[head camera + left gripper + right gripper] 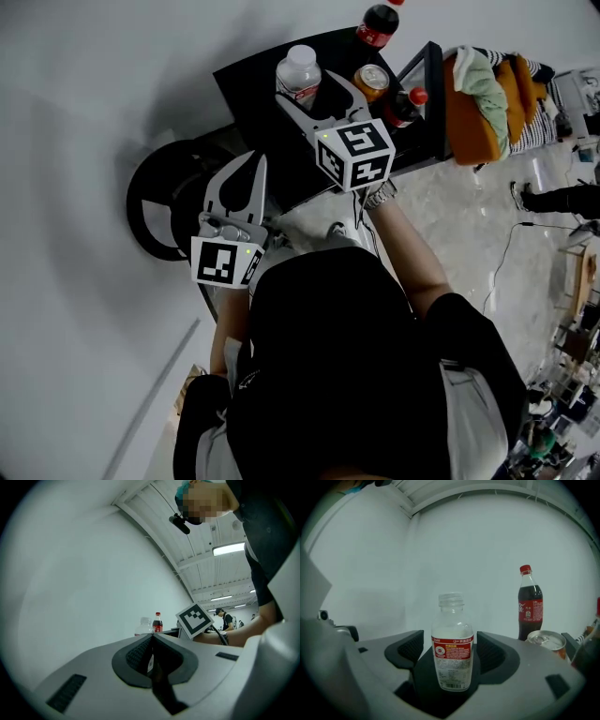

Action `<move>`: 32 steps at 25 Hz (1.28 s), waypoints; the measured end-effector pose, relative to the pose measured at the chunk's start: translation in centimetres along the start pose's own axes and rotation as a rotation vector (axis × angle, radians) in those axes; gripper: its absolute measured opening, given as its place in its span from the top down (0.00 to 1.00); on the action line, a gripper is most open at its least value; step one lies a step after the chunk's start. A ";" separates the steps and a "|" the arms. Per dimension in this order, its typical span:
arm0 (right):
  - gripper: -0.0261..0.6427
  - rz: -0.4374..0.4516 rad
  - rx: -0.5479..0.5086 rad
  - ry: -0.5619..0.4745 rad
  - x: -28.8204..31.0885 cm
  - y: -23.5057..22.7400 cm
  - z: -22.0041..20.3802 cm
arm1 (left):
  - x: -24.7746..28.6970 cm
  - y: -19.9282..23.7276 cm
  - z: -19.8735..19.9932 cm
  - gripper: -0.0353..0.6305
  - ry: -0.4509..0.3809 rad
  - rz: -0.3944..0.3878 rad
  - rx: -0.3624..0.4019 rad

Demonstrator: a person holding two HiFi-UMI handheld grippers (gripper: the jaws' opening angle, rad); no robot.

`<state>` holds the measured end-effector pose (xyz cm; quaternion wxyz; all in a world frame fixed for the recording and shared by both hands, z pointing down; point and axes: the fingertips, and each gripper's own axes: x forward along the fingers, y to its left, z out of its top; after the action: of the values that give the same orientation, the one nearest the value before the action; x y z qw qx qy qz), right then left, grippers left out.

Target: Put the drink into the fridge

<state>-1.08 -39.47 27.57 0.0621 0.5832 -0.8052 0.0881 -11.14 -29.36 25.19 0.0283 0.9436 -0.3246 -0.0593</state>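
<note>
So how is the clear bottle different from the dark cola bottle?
The clear bottle has a pale cap; the cola bottle is dark, red-capped. The clear bottle is short and wide; the cola bottle tall and slim. The clear bottle stands between the right tool's open jaws; the cola bottle farther back. Both stand upright with red labels.

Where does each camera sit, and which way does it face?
Head view: on the head, steeply down at the black table; both forearms, left gripper, right gripper show.
Left gripper view: on that gripper, level along shut jaws; right forearm shows.
Right gripper view: on that gripper, at the clear bottle between open jaws.
Shared: all show clear bottle and cola bottle.
</note>
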 end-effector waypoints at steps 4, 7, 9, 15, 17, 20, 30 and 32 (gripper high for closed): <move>0.46 -0.032 0.006 -0.005 0.8 0.1 0.0 | 0.2 0.6 -0.6 0.93 0.004 -0.034 -0.014; 0.46 -0.065 0.007 -0.005 1.3 -0.2 0.2 | 0.1 1.2 -0.9 0.93 0.008 -0.048 -0.025; 0.47 -0.090 0.005 0.000 1.4 -0.7 0.2 | 0.2 1.6 -1.2 0.93 0.012 -0.051 -0.034; 0.51 -0.138 0.011 -0.031 0.3 -1.3 0.5 | 0.3 1.6 -2.1 0.93 0.030 -0.081 -0.053; 0.51 -0.146 0.018 -0.053 -0.6 -1.4 0.8 | 0.4 1.2 -2.5 0.93 0.038 -0.098 -0.059; 0.51 -0.150 0.042 -0.085 -2.4 -1.6 1.5 | 0.6 0.2 -2.9 0.93 0.046 -0.129 -0.058; 0.51 -0.114 0.030 -0.138 -11.2 -0.8 2.1 | 1.2 -6.0 -2.8 0.93 0.037 -0.181 -0.024; 0.51 -0.094 0.013 -0.148 -13.1 -0.3 1.9 | 1.0 -7.2 -2.9 0.93 0.031 -0.170 -0.022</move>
<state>3.30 -27.83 23.12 0.0027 0.6256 -0.7787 0.0472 -5.57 -24.29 27.27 0.0384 0.9682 -0.2420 -0.0505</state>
